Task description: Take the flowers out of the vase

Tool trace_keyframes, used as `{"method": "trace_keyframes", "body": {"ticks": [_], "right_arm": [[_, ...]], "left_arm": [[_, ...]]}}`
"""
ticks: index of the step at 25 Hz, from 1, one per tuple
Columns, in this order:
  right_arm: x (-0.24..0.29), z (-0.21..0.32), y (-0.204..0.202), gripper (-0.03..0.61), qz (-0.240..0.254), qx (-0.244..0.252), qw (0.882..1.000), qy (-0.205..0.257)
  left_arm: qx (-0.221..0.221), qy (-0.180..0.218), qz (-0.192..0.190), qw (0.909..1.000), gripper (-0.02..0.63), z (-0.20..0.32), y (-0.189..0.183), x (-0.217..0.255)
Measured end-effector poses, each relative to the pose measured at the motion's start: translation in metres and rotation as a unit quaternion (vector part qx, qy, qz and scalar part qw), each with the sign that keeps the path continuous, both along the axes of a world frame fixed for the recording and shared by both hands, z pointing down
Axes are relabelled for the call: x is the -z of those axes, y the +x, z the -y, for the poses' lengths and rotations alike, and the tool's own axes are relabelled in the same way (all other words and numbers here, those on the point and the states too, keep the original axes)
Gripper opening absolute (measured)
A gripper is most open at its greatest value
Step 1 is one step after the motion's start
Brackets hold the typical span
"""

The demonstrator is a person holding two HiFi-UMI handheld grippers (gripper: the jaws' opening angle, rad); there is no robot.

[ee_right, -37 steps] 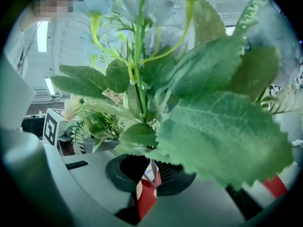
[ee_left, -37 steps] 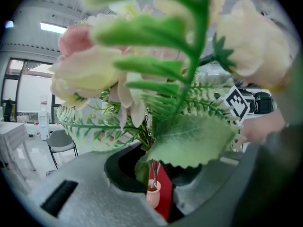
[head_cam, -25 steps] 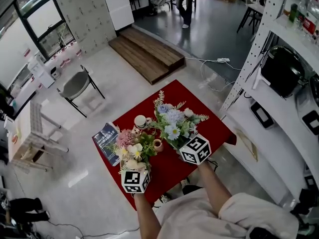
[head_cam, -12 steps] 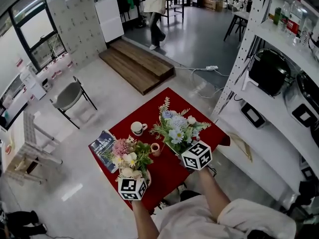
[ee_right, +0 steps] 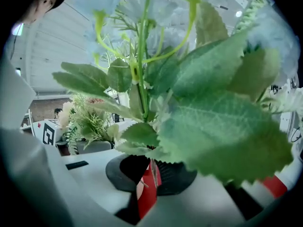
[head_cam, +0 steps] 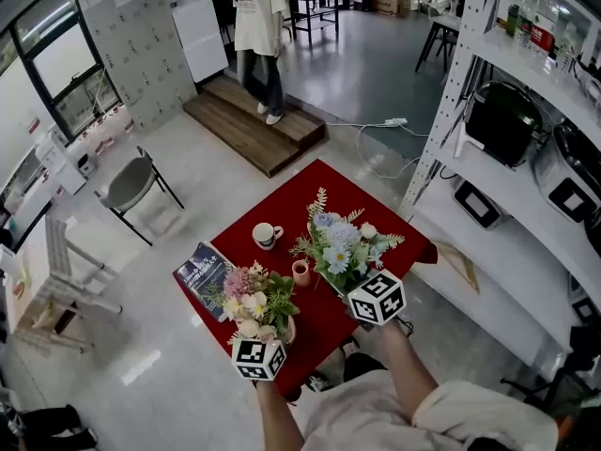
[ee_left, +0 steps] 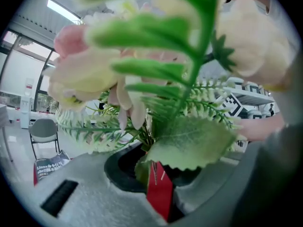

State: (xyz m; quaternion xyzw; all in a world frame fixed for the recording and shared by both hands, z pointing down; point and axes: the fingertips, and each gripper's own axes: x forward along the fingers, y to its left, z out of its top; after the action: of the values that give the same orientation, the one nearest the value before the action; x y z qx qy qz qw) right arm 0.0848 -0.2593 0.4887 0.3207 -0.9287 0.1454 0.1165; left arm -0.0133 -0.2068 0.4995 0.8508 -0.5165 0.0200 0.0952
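Note:
In the head view a small pinkish vase [head_cam: 300,272] stands on the red table [head_cam: 282,209] with nothing in it. To its left my left gripper [head_cam: 267,334] is shut on the stems of a pink and yellow bouquet [head_cam: 252,298]. On the vase's right, the blue and white bouquet [head_cam: 341,248] is held by its stems in my shut right gripper [head_cam: 355,280]. Both bouquets are apart from the vase. The left gripper view shows the pink bouquet's stems [ee_left: 150,148] running down between the jaws. Green stems [ee_right: 147,162] sit pinched the same way in the right gripper view.
A white mug [head_cam: 267,236] stands behind the vase and a dark book [head_cam: 201,272] lies at the table's left corner. White shelving [head_cam: 507,167] with appliances runs along the right. A chair [head_cam: 130,183] and a wooden step [head_cam: 252,128] are further off, where a person [head_cam: 257,36] stands.
Both grippers have drawn back a little toward me with their bouquets, away from the vase. The person in the background has walked closer, up to the wooden step.

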Motion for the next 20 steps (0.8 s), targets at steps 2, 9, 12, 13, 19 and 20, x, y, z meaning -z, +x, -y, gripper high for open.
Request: {"method": "trace_keyframes", "body": {"ticks": [2, 9, 12, 13, 19, 20], "right_arm": [[-0.009, -0.006, -0.002, 0.034, -0.004, -0.005, 1.000, -0.008], [-0.037, -0.014, -0.008, 0.034, -0.017, -0.009, 0.999, -0.039], [-0.048, -0.015, -0.012, 0.034, -0.025, 0.001, 0.999, -0.048], [-0.051, -0.014, -0.015, 0.034, -0.028, 0.003, 0.998, -0.050], [-0.053, -0.013, -0.026, 0.034, -0.046, 0.014, 0.997, -0.056], [-0.054, -0.014, -0.026, 0.034, -0.049, 0.015, 0.997, -0.056]], "left_arm": [[-0.008, -0.004, 0.002, 1.0000, 0.084, -0.004, 0.000, -0.007], [-0.028, -0.018, -0.016, 0.9993, 0.084, -0.009, 0.001, -0.023], [-0.044, -0.021, -0.019, 0.9986, 0.084, -0.014, 0.003, -0.026], [-0.049, -0.022, -0.019, 0.9984, 0.084, -0.014, 0.003, -0.027], [-0.057, -0.027, -0.027, 0.9976, 0.084, -0.009, 0.000, -0.032], [-0.056, -0.027, -0.030, 0.9976, 0.084, -0.009, -0.001, -0.032]]}}
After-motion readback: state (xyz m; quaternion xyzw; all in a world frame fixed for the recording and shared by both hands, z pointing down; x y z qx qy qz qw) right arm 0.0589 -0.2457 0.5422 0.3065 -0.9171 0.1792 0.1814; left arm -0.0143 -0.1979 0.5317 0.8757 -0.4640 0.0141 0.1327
